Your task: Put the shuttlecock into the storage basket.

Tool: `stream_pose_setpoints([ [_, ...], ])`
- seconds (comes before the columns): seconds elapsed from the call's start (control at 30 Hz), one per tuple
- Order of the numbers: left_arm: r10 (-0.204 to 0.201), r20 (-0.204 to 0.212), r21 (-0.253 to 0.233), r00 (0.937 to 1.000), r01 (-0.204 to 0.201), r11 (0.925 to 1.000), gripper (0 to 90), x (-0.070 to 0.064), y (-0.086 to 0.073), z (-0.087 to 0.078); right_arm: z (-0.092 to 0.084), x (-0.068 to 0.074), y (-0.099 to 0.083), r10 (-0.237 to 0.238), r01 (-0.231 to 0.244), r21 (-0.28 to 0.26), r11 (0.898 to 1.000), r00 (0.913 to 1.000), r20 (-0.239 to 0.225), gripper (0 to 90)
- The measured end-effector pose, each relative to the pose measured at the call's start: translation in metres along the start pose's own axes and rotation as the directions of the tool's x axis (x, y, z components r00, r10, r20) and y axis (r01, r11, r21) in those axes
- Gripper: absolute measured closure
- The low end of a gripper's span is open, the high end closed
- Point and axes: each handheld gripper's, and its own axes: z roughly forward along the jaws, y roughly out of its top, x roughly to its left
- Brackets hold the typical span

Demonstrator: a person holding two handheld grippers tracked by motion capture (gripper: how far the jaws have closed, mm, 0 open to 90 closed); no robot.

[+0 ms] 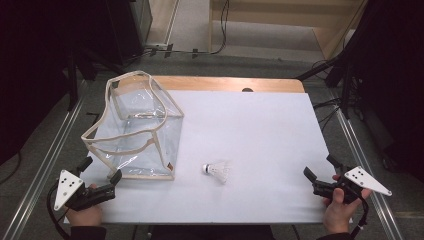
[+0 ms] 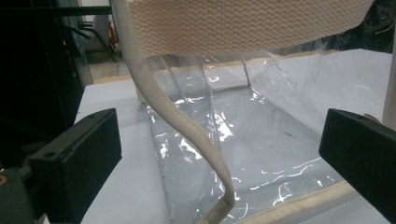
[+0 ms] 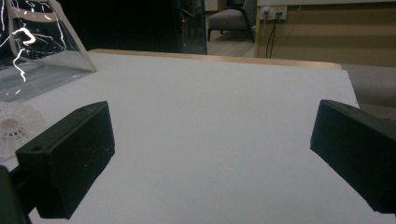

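From the high view, a clear plastic bag (image 1: pixel 137 132) trimmed in cream webbing stands open near the tabletop's (image 1: pixel 260 130) left edge, while a white shuttlecock (image 1: pixel 218 171) lies on its side toward the near edge, just beside the bag's near right corner. The left claw (image 1: pixel 102 170) sits with jaws apart at the bag's near left corner; the right claw (image 1: pixel 318 171) waits, jaws wide and empty, at the near right corner.

The left gripper view shows glossy, crinkled film (image 2: pixel 261 154) and a woven strap (image 2: pixel 187 135) between spread jaws, not pinched.

The right gripper view catches the shuttlecock's (image 3: pixel 16 123) lattice skirt at the left. Likely best: steady the rim, then pinch the shuttlecock gently by its cork.
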Motion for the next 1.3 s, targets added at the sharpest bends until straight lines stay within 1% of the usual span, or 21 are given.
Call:
stream_pose_setpoints([
  [0.17, 0.002, 0.001, -0.001, 1.0000, -0.002, 1.0000, 0.0, 0.000, 0.000, 0.000, 0.001, 0.000, 0.000, -0.012, 0.012, 0.003, 1.000, 0.9999, 0.003, 0.0],
  [0.33, 0.003, 0.004, -0.001, 1.0000, -0.003, 1.0000, 0.0, 0.000, 0.000, 0.000, 0.002, 0.002, 0.001, -0.010, 0.010, 0.012, 1.000, 0.9999, 0.001, 0.0],
  [0.4, 0.005, 0.005, -0.001, 1.0000, -0.005, 1.0000, 0.0, 0.000, 0.000, 0.000, 0.002, 0.002, 0.002, -0.015, 0.015, 0.006, 1.000, 0.9999, 0.000, 0.0],
  [0.5, 0.004, 0.006, -0.001, 1.0000, -0.004, 1.0000, 0.0, 0.000, 0.000, 0.000, 0.002, 0.004, 0.003, -0.004, 0.004, 0.000, 1.000, 0.9999, -0.012, 0.0],
  [0.53, 0.005, 0.006, 0.001, 1.0000, -0.005, 1.0000, 0.0, 0.000, 0.000, 0.000, 0.002, 0.005, 0.003, -0.008, 0.008, -0.007, 1.000, 0.9999, -0.012, 0.0],
  [0.6, 0.003, 0.006, 0.001, 1.0000, -0.003, 1.0000, 0.0, 0.000, 0.000, 0.000, 0.002, 0.007, 0.004, -0.006, 0.006, -0.004, 1.000, 0.9999, -0.016, 0.0],
  [0.7, -0.003, 0.004, -0.003, 1.0000, 0.003, 1.0000, 0.0, 0.000, 0.000, 0.000, 0.002, 0.011, 0.006, -0.015, 0.015, -0.007, 1.000, 0.9997, -0.020, 0.0],
  [0.8, -0.004, 0.007, -0.003, 1.0000, 0.004, 1.0000, 0.0, 0.000, 0.000, 0.001, 0.001, 0.016, 0.009, -0.004, 0.004, -0.012, 1.000, 0.9997, -0.025, 0.0],
  [0.83, -0.005, 0.008, -0.004, 1.0000, 0.006, 1.0000, 0.0, 0.000, 0.000, 0.001, 0.000, 0.017, 0.010, -0.008, 0.008, -0.012, 1.000, 0.9997, -0.022, 0.0],
  [1.0, -0.004, 0.008, -0.005, 1.0000, 0.004, 1.0000, 0.0, 0.001, 0.000, 0.000, 0.002, 0.028, 0.016, -0.031, 0.030, -0.017, 0.999, 0.9989, -0.035, 0.0],
  [1.2, -0.004, 0.007, -0.003, 1.0000, 0.004, 1.0000, 0.0, 0.001, 0.000, 0.001, 0.008, 0.043, 0.021, -0.050, 0.050, -0.002, 0.999, 0.9948, -0.089, 0.0],
  [1.3, -0.003, 0.006, -0.002, 1.0000, 0.003, 1.0000, 0.0, 0.001, 0.000, 0.001, 0.010, 0.049, 0.022, -0.056, 0.057, 0.009, 0.998, 0.9927, -0.106, 0.0],
])
